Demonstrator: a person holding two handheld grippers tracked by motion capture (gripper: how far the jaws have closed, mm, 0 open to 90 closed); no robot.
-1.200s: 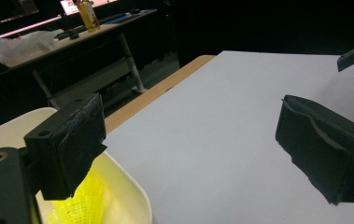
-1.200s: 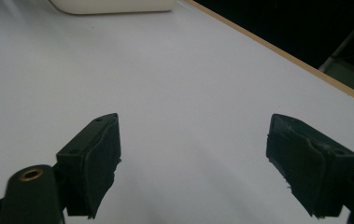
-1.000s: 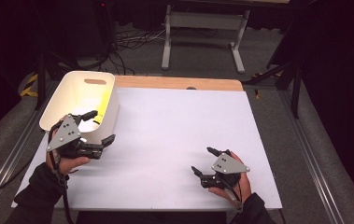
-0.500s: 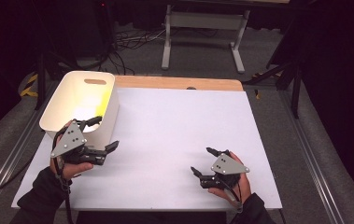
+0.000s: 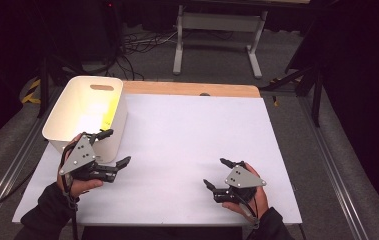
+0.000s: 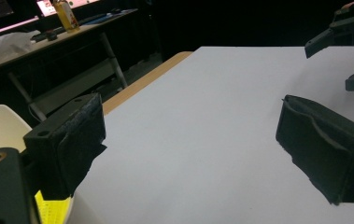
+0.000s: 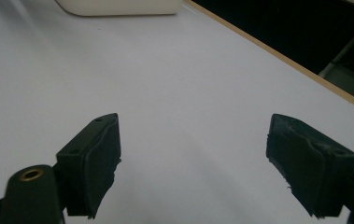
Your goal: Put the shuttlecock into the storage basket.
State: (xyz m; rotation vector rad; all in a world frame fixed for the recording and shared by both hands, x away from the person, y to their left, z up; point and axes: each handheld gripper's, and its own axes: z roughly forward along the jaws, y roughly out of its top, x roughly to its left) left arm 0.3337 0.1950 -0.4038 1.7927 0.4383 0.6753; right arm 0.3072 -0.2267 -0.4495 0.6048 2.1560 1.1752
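High view: white rectangular plastic bin [image 5: 88, 116] with yellow contents beside the left gripper [image 5: 113, 149].
Both left and right gripper [image 5: 216, 173] gape wide, empty, over the bare white tabletop [image 5: 187, 135].

The left gripper [image 6: 191, 154] has its fingers [image 6: 69, 140] spread wide over the white table [image 6: 202, 121].

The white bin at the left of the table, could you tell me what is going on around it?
A person holds a gripper in each hand over a white table. The left gripper hovers beside the near corner of the white bin, jaws open and empty; something yellow lies inside the bin. The right gripper rests near the front edge, also open and holding nothing.
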